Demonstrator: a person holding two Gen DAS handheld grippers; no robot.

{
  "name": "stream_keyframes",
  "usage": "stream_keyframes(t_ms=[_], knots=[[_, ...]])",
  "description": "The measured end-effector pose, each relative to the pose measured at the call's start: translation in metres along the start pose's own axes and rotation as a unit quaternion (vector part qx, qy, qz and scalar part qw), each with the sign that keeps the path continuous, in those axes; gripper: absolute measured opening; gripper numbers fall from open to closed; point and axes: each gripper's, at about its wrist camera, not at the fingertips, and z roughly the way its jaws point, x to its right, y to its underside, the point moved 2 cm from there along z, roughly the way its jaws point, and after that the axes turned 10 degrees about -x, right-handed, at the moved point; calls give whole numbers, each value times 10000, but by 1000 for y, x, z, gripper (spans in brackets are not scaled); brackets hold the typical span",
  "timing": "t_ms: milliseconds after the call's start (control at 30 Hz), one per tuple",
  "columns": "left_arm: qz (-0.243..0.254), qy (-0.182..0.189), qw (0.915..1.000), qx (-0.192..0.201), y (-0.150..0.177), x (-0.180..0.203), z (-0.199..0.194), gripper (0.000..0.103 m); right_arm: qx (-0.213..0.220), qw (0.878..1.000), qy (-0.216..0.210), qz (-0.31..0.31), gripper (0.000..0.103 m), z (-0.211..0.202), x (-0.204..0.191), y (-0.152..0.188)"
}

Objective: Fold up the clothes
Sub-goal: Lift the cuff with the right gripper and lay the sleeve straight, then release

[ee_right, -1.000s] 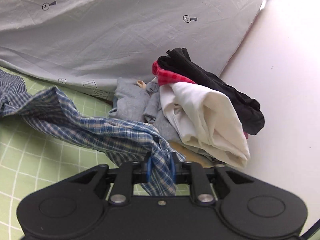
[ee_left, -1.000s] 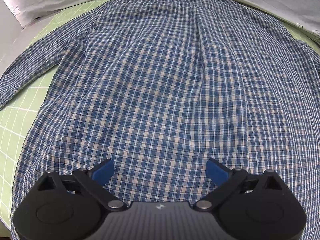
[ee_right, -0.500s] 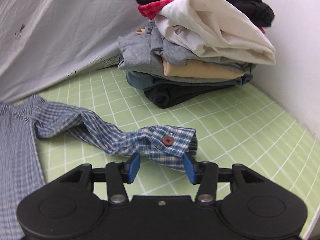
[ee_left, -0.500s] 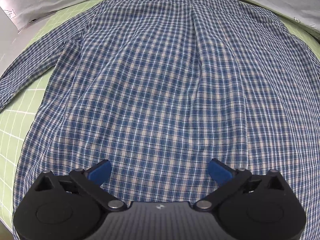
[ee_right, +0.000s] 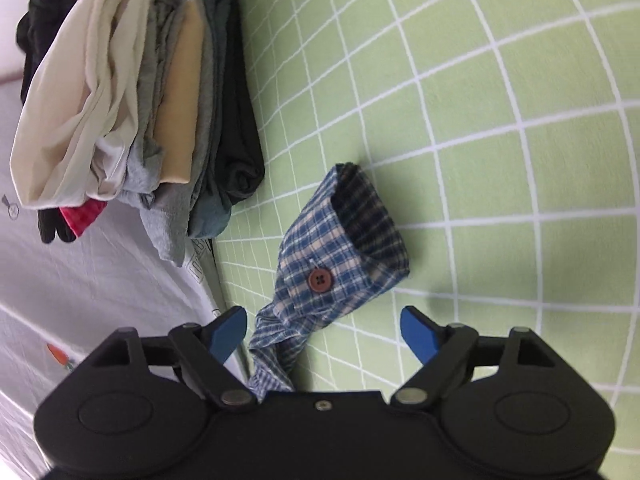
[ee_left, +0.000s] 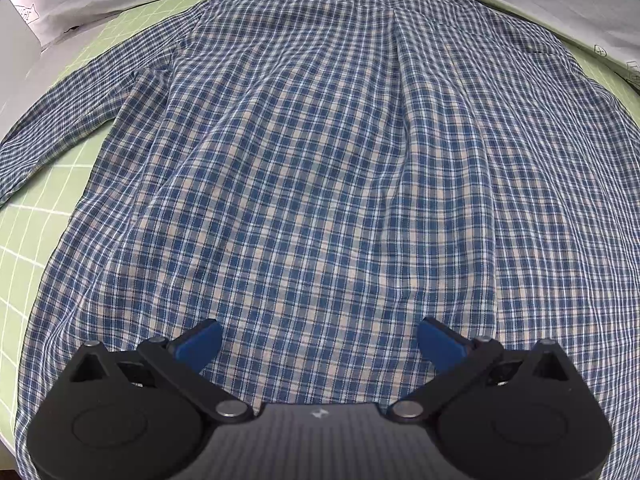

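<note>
A green mat (ee_right: 500, 92) with a white grid covers the surface, smooth and flat; in the right wrist view a wide stretch of it lies bare to the right of the cuff. A pale grey sheet (ee_right: 80, 280), creased and printed with small carrots and marks, borders the mat on the left in that view and runs along the far edge in the left wrist view.

The shirt (ee_left: 320, 168) is thin woven cloth in a blue, white and beige check. It lies spread back-up on the mat, collar at the far edge, with a pleat running down the middle and soft wrinkles across it. One sleeve (ee_left: 60, 128) stretches out to the left along the mat, near the sheet's edge.

The pile (ee_right: 152, 108) of folded clothes stands where mat and sheet meet: cream, grey, tan, teal and black layers, with a bit of red check. It is near the cuff but apart from it.

The left gripper (ee_left: 320, 340) hangs over the shirt's lower part, its blue-padded jaws spread wide and holding nothing.

The right gripper (ee_right: 320, 332) has its jaws opening, already wide; the other sleeve runs between them, the pads clear of the cloth. Its cuff (ee_right: 344, 236) lies on the mat just ahead, a stiff open tube with a dark lining

The button (ee_right: 319, 281) on the cuff is round and brownish red
</note>
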Motion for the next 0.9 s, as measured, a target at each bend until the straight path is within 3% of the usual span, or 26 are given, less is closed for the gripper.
stream_keyframes(t_ms=[100, 200, 300, 367, 433, 500, 567, 600, 667, 700, 733, 800, 900], knots=[[1, 6, 10000, -12, -1, -2, 1, 103, -68, 9994, -179, 302, 87, 9, 5, 6], [-38, 13, 10000, -16, -3, -4, 1, 103, 138, 9999, 54, 63, 83, 16, -5, 1], [-68, 41, 10000, -19, -4, -9, 3, 103, 509, 9982, 285, -156, 60, 20, -17, -9], [-85, 68, 9999, -27, -4, -15, 4, 103, 606, 9963, 400, -460, 34, 23, -29, -15], [-82, 87, 9999, -38, -3, -22, 6, 103, 674, 9910, 545, -1016, 28, 23, -48, -18], [-69, 100, 9999, -46, -4, -28, 7, 103, 731, 9814, 345, -1741, 25, 17, -72, -14], [-64, 100, 9999, -45, -3, -31, 8, 103, 950, 9531, -298, -2859, 24, -1, -104, -2], [-67, 100, 9999, -43, -2, -33, 8, 103, 1176, 9286, -436, -3492, 22, -11, -119, 6], [-71, 100, 9999, -39, -1, -36, 8, 103, 1566, 8745, -142, -4588, 21, -20, -143, 22], [-82, 96, 9999, -34, 3, -34, 8, 103, 1732, 8514, 139, -4949, 21, -20, -149, 25], [-106, 92, 9999, -30, 5, -31, 8, 103, 1830, 8359, 456, -5155, 21, -17, -149, 24], [-96, 95, 9999, -30, 3, -31, 8, 103, 1886, 8181, 1274, -5281, 22, -2, -137, 11], [-86, 95, 9999, -34, 1, -32, 9, 103, 1550, 8124, 2796, -4877, 29, 17, -107, -18]])
